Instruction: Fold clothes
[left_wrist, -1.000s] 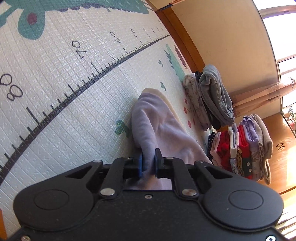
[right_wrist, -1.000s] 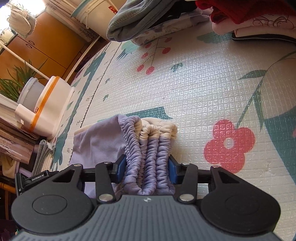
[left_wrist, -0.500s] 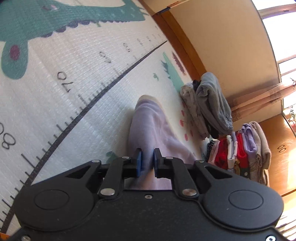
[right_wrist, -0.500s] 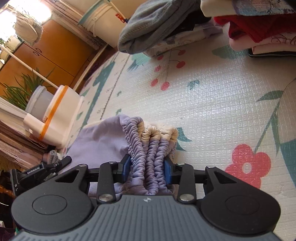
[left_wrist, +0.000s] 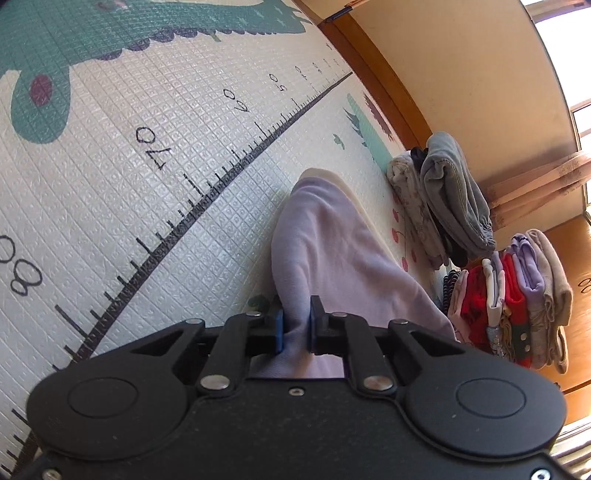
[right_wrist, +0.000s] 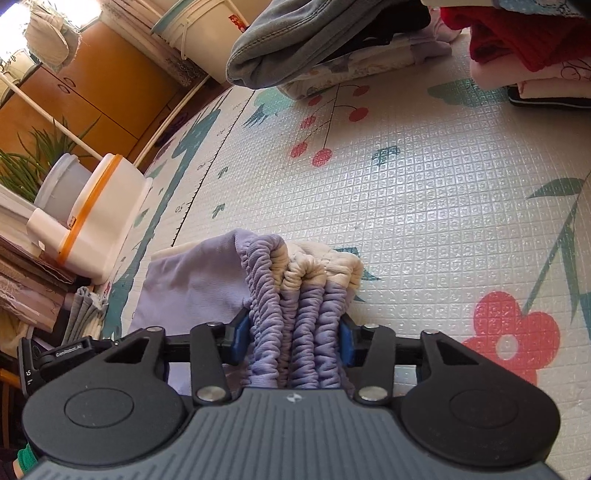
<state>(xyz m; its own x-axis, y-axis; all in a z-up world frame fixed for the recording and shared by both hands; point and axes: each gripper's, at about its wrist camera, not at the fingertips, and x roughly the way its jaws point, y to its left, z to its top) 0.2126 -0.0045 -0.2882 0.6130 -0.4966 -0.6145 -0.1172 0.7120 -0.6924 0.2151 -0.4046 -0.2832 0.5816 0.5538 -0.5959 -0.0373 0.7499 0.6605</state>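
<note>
On the mat (right_wrist: 424, 206), lilac pants (left_wrist: 332, 258) stretch lengthwise between both grippers; the left gripper (left_wrist: 295, 330) pinches smooth fabric, the right gripper (right_wrist: 293, 338) clamps the bunched waistband (right_wrist: 295, 291). Their far underside is hidden.

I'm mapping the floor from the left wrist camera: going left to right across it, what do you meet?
Ruler print on the mat → lilac garment in the left gripper → grey-topped clothes pile → folded stack with red items.
</note>
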